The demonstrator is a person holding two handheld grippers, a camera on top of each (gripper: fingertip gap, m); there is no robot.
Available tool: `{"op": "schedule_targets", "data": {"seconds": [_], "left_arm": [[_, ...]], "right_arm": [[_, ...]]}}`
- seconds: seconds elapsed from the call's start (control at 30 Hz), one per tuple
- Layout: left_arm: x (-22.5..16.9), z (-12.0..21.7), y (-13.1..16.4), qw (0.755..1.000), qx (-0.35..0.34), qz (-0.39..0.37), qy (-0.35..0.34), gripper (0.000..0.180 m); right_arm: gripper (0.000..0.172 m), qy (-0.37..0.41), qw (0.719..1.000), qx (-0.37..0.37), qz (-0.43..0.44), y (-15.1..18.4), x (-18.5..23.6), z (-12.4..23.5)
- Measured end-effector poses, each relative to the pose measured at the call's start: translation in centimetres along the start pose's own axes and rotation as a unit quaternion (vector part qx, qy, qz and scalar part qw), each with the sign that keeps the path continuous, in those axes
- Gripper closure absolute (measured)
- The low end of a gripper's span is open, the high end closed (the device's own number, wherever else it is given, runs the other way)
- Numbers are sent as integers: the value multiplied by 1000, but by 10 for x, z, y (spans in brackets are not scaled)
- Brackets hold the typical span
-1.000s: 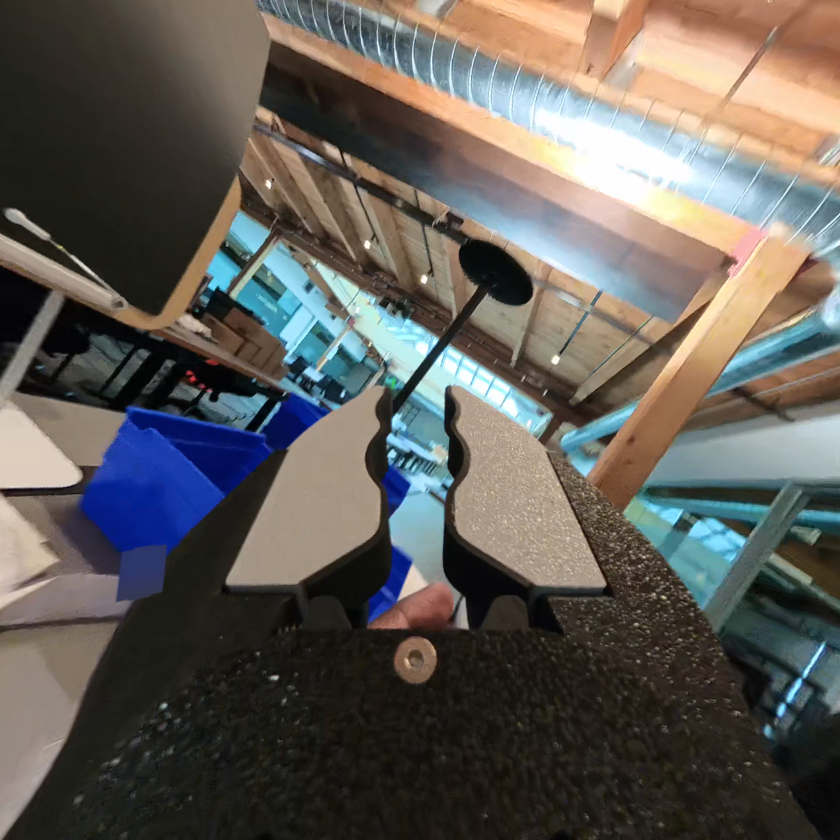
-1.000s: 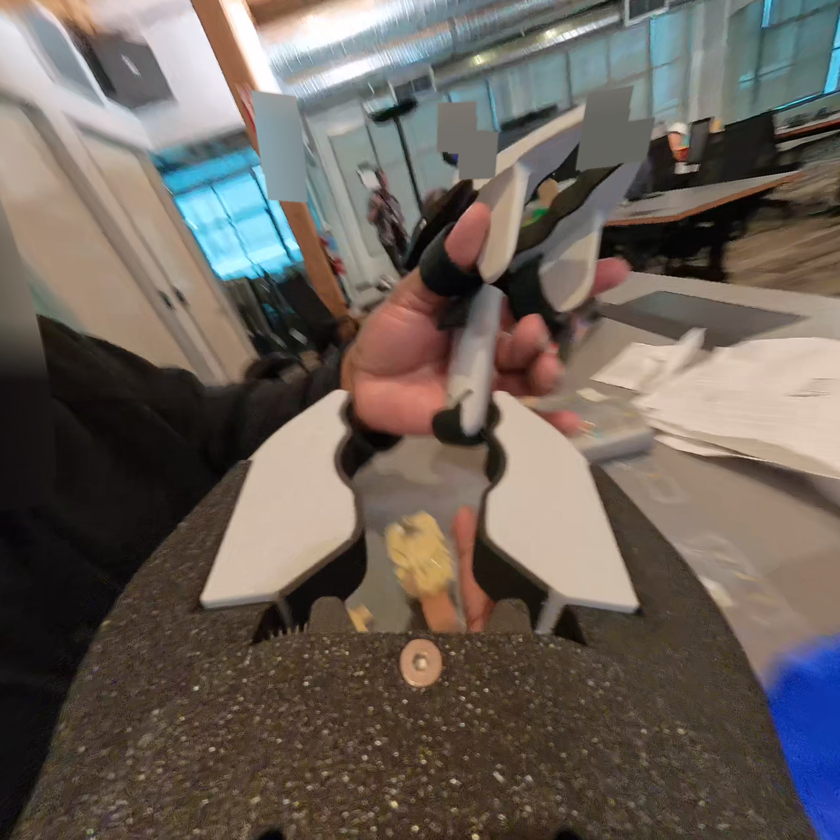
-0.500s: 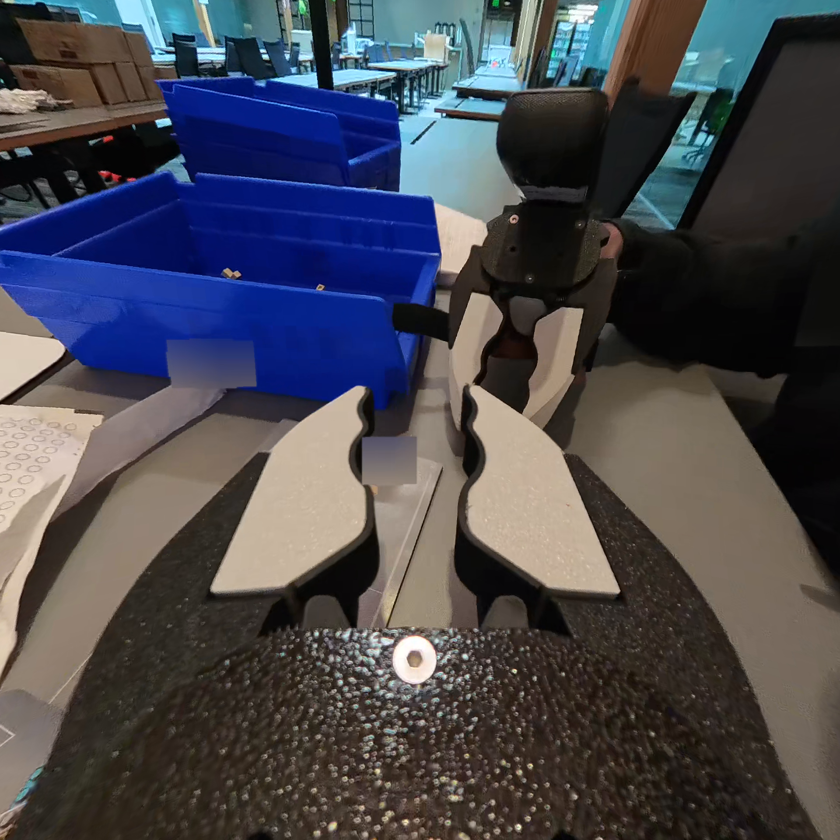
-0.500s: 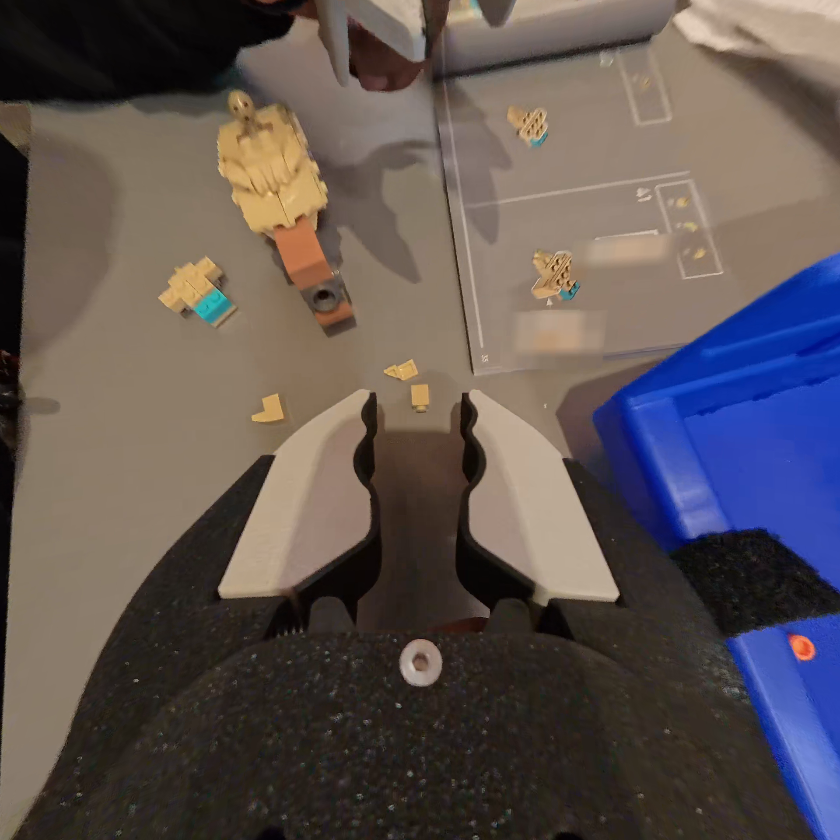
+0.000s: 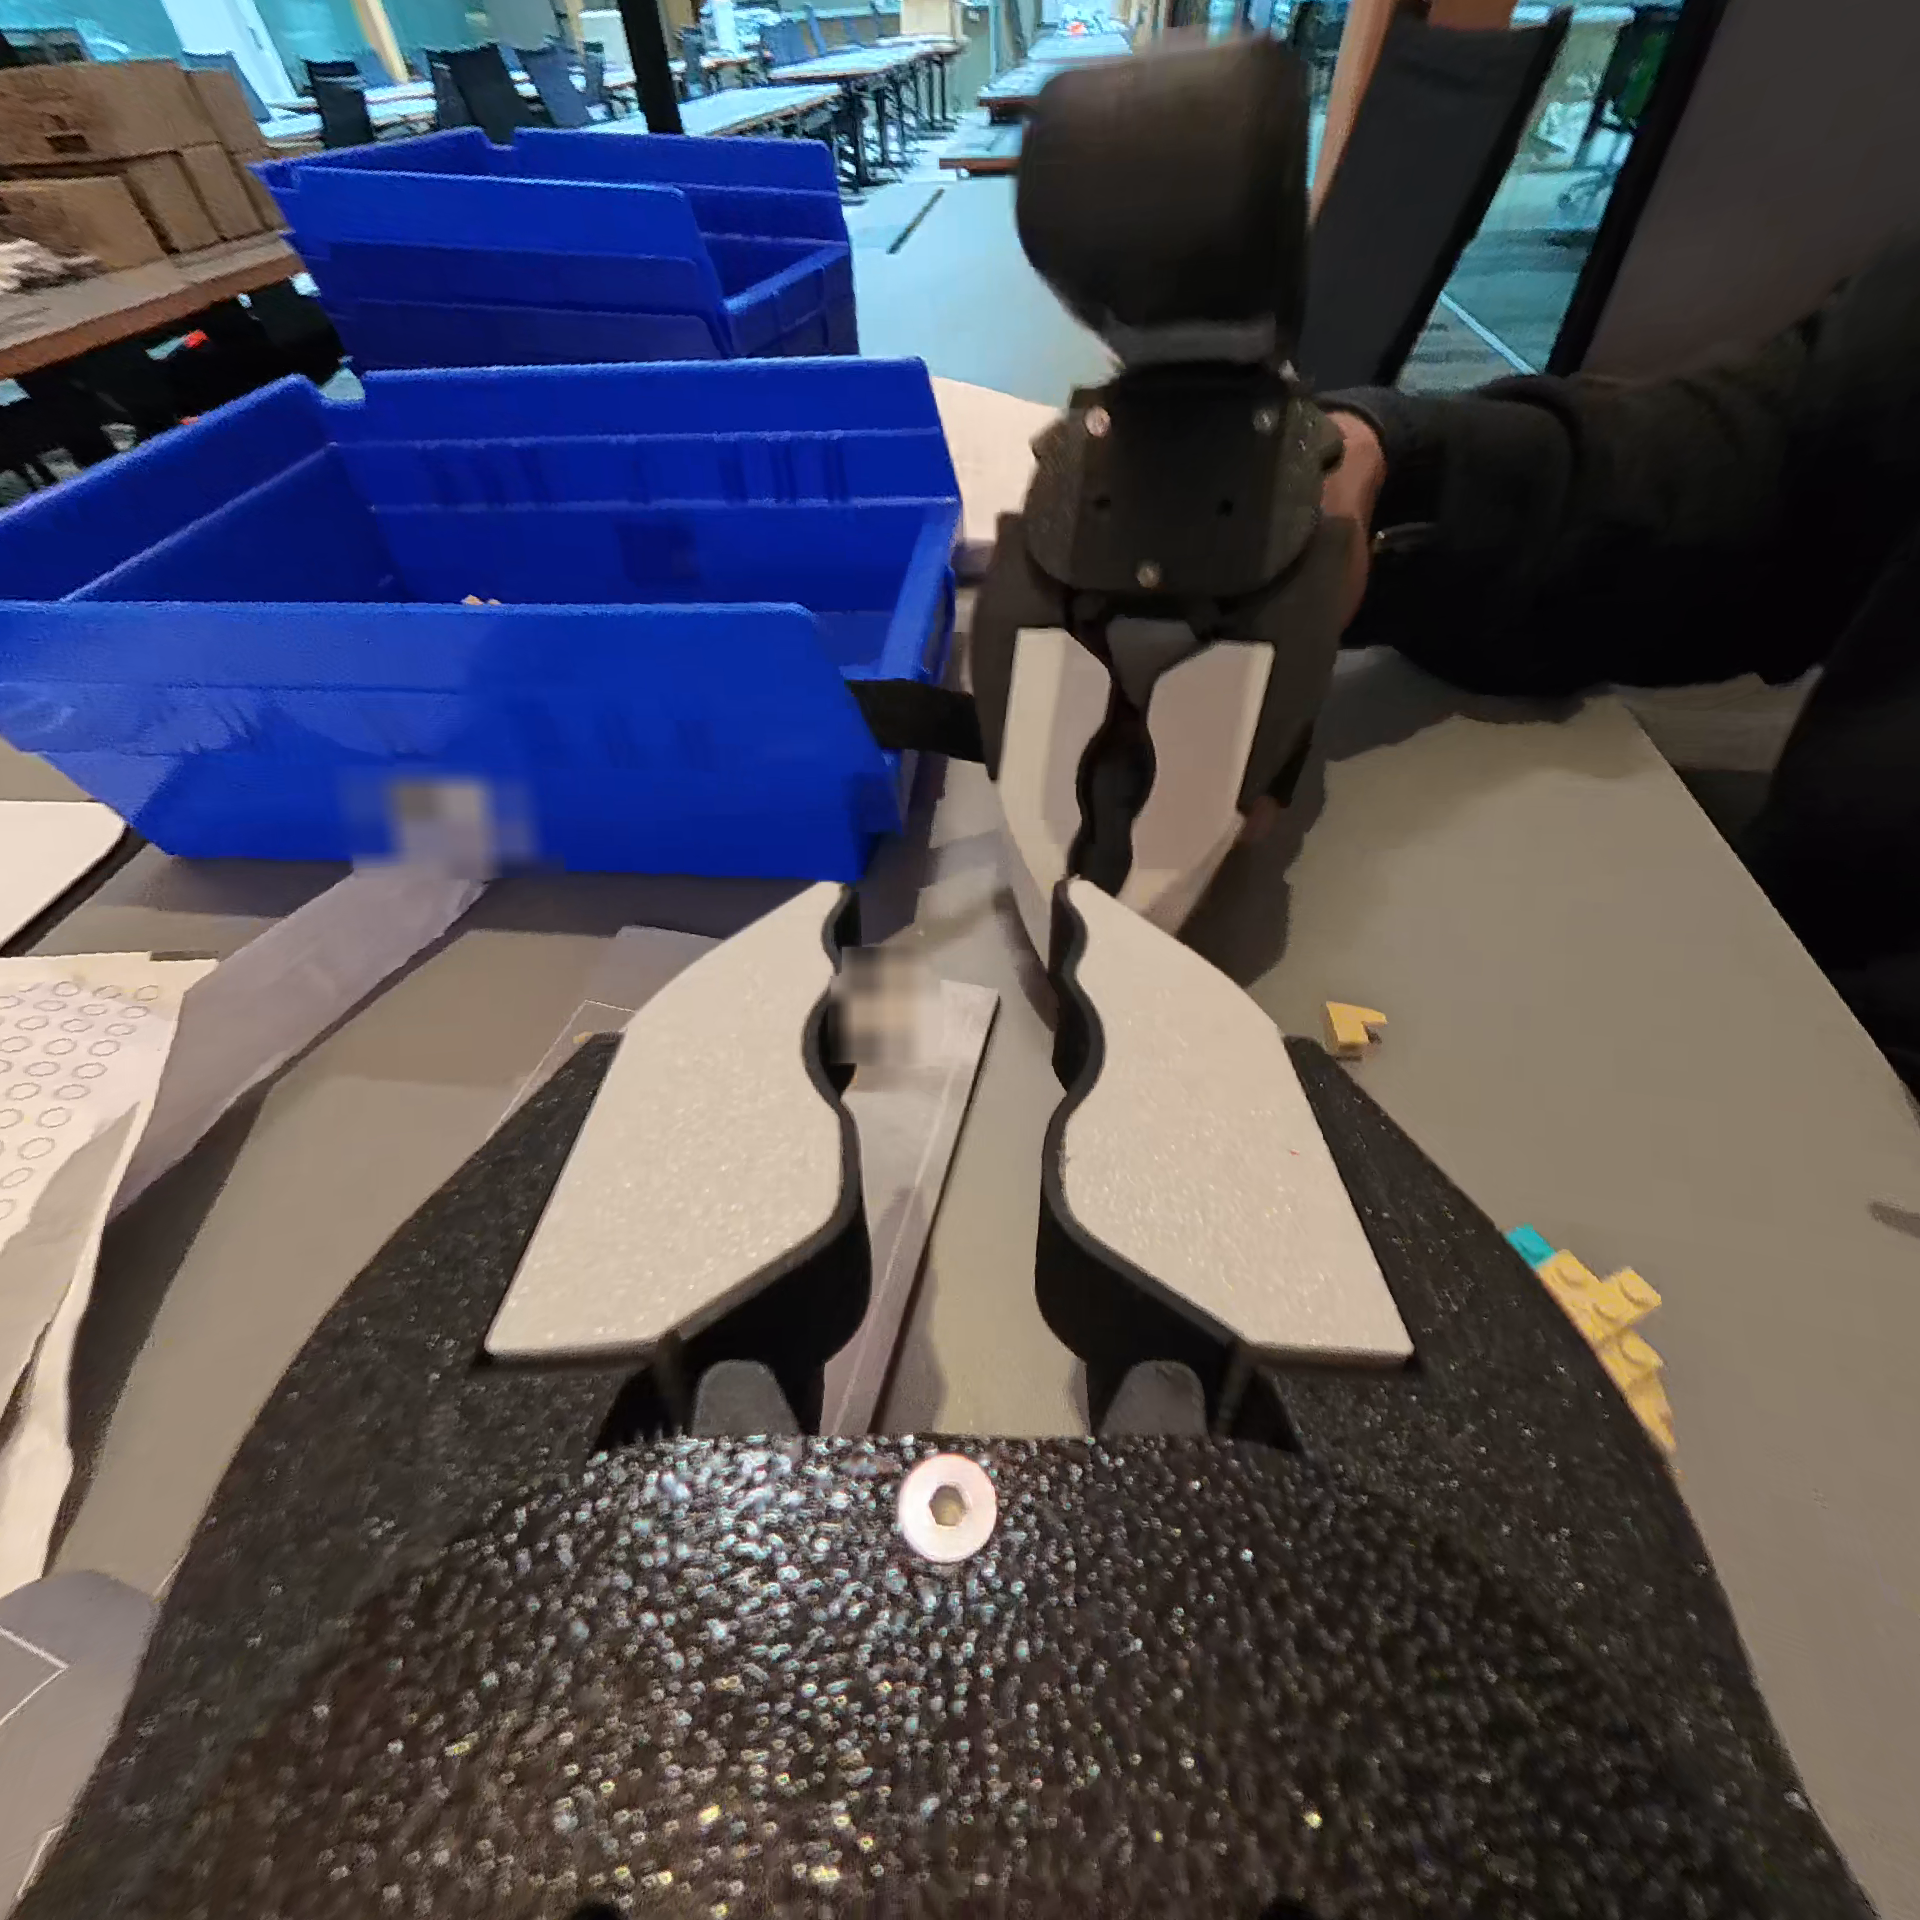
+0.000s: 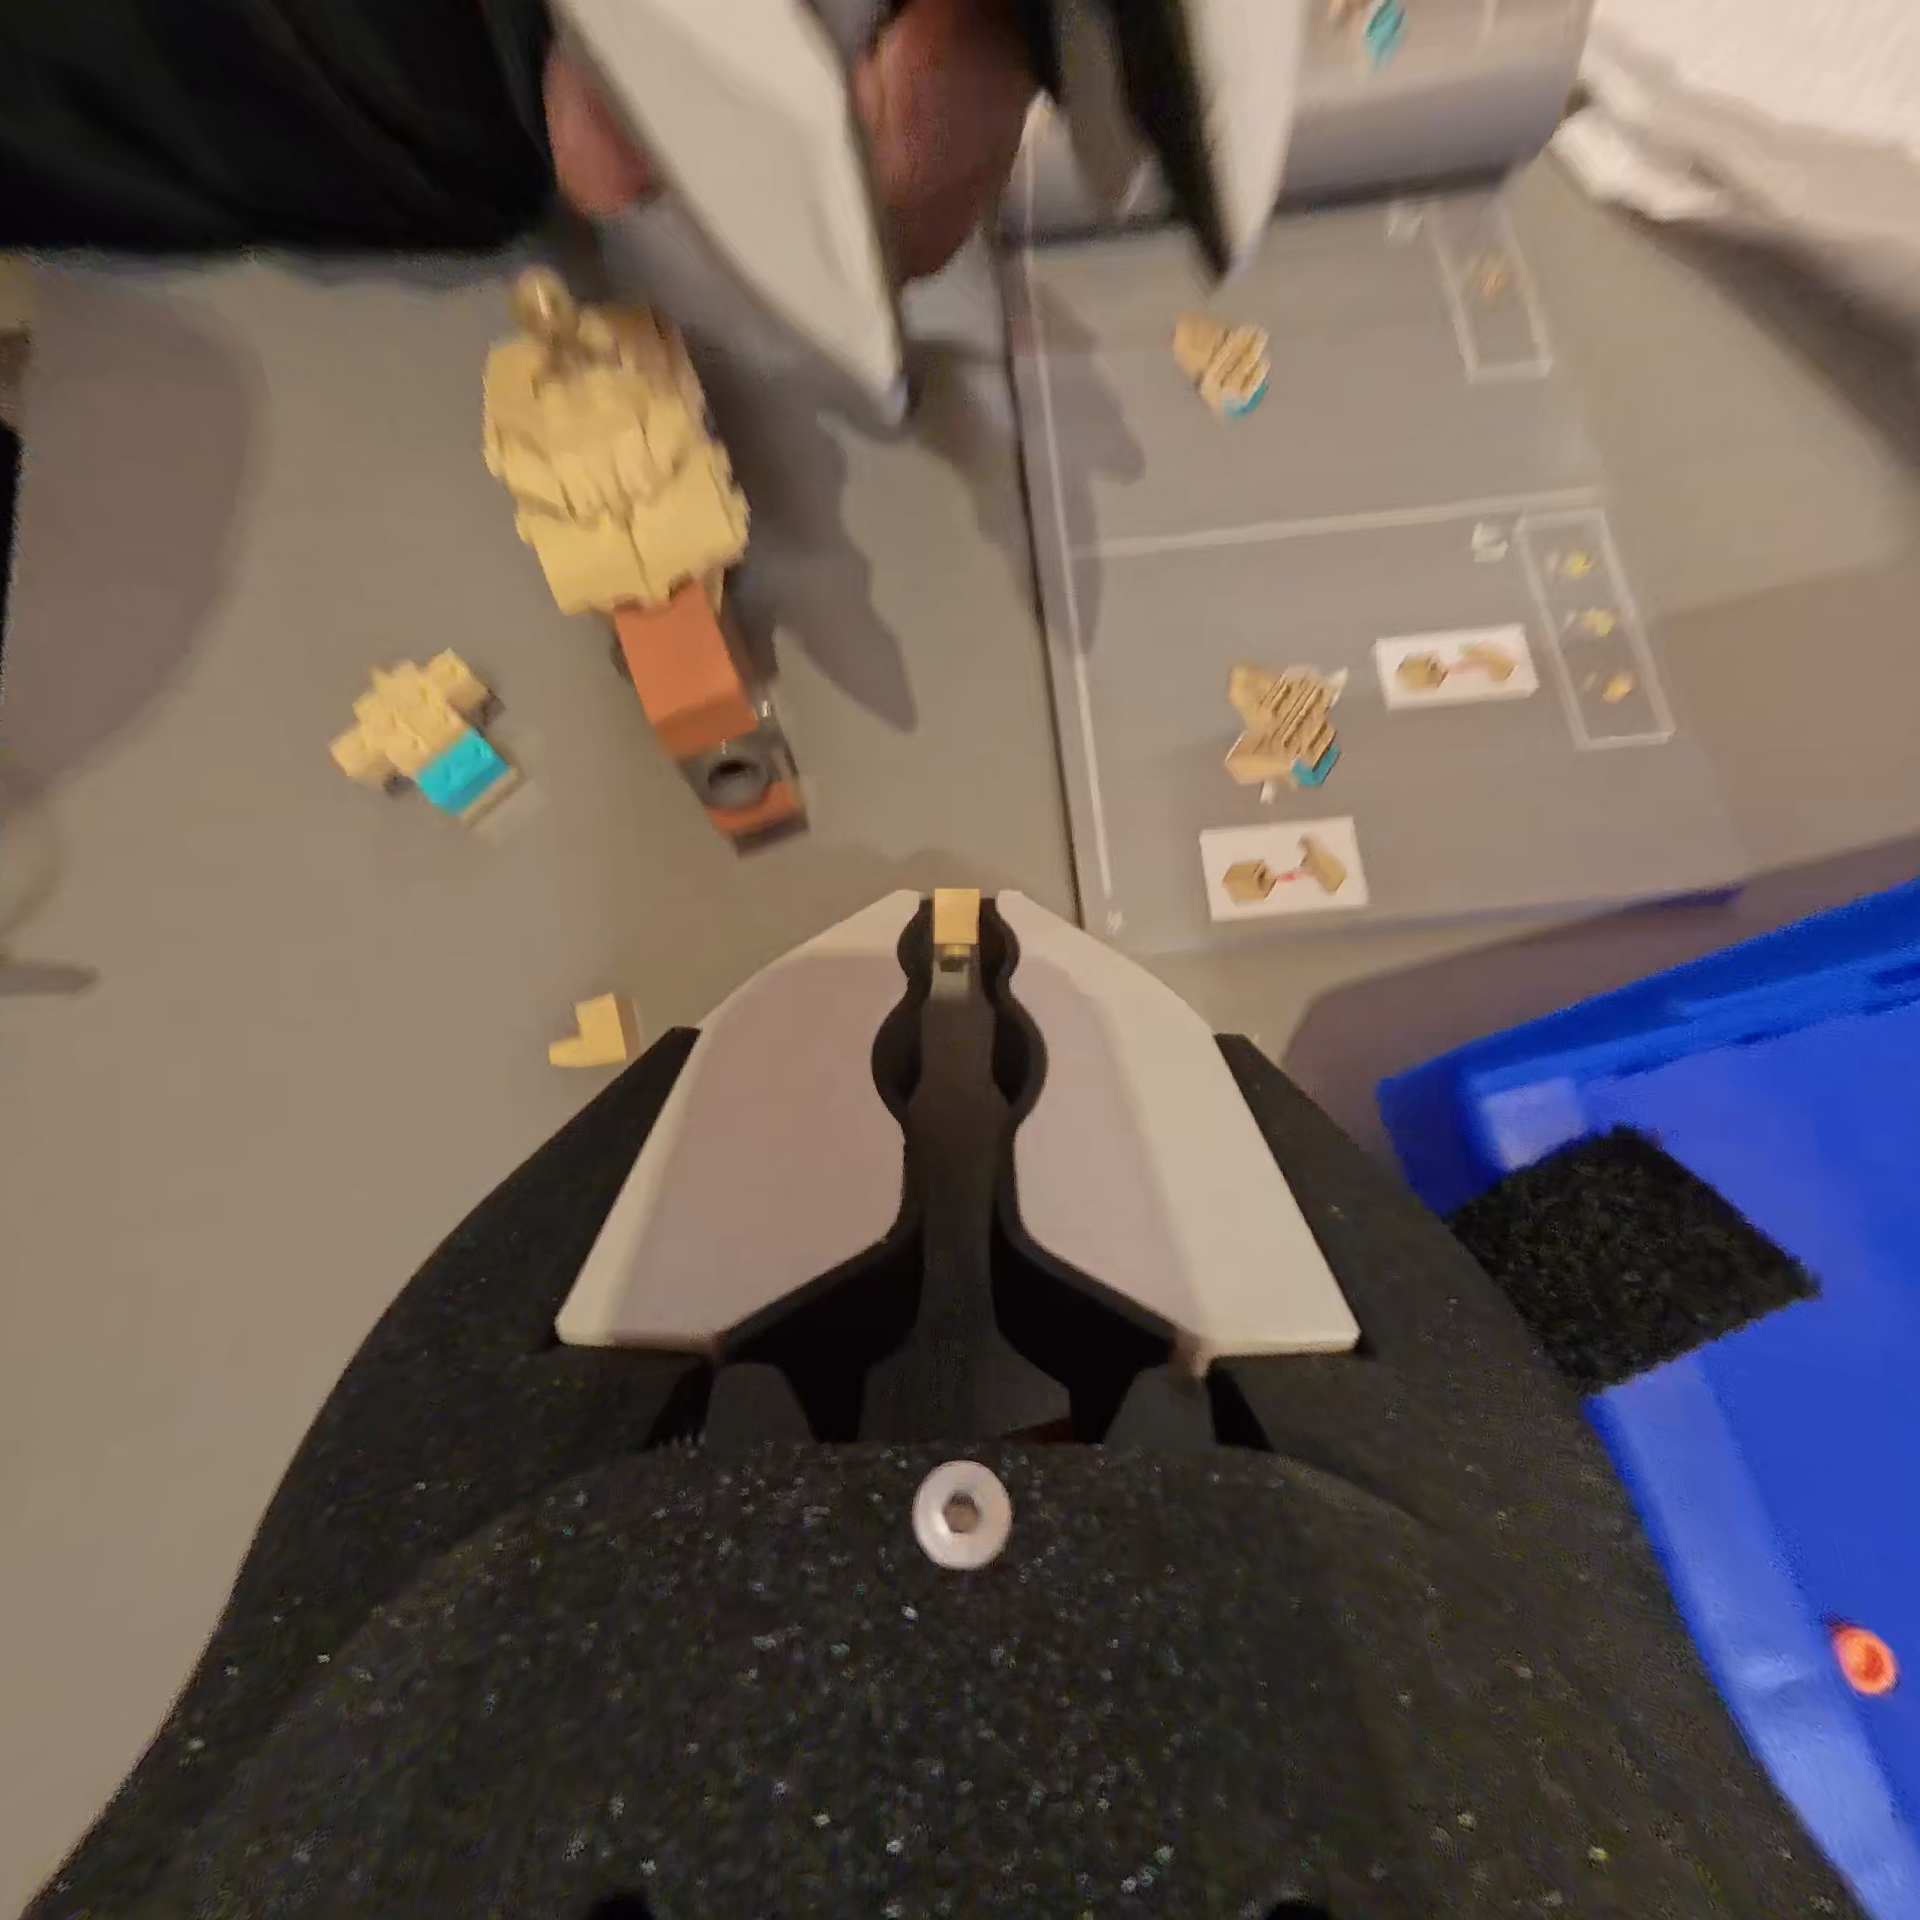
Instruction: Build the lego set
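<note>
Now: right gripper (image 6: 957, 914) pinches a tan brick (image 6: 955, 918); left gripper (image 5: 945, 914) spread, bare, blue bin (image 5: 447, 665) at ten o'clock.

On the table (image 6: 208, 1039), the big brick model (image 6: 623, 499) lies left of the instruction sheet (image 6: 1351, 520), with a small brick cluster (image 6: 426, 743) farther left and a corner piece (image 6: 597, 1034) nearer, just beside the right gripper (image 6: 956, 925). That gripper pinches a tiny brick (image 6: 954, 920) at its tips. A bin (image 6: 1714, 1091) stands to its right. The left gripper (image 5: 945, 935) hovers over the sheet, jaws apart, opposite the right one; a second bin (image 5: 582, 239) sits behind the first.
</note>
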State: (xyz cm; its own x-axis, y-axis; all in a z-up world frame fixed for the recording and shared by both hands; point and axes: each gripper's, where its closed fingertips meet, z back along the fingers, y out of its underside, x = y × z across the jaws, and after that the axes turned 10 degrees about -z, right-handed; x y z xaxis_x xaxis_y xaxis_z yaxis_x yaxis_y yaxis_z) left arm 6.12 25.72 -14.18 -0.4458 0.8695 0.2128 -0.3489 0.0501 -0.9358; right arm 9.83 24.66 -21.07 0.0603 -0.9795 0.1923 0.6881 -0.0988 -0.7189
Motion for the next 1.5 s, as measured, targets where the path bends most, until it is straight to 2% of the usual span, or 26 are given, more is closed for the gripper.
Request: {"op": "schedule_targets", "data": {"seconds": [0.13,0.3,0.37,0.47,0.6,0.87,1.5], "left_arm": [[-3,5,3,1000,11,1,7,149],[13,15,6,993,37,107,-15,158],[16,18,9,985,44,166,-14,162],[17,21,5,966,14,256,13,166],[17,21,10,947,13,321,26,167],[10,13,15,936,28,348,40,167],[5,6,12,932,12,356,58,167]], "right_arm": [[164,14,995,-88,46,-40,2,7],[163,98,974,-165,124,-76,-6,9],[163,124,964,-177,153,-82,-7,9],[163,145,956,-177,183,-86,-7,6],[164,168,953,-153,200,-83,-8,-2],[164,190,945,-162,211,-90,-3,2],[163,218,936,-148,234,-84,-4,0]]}}
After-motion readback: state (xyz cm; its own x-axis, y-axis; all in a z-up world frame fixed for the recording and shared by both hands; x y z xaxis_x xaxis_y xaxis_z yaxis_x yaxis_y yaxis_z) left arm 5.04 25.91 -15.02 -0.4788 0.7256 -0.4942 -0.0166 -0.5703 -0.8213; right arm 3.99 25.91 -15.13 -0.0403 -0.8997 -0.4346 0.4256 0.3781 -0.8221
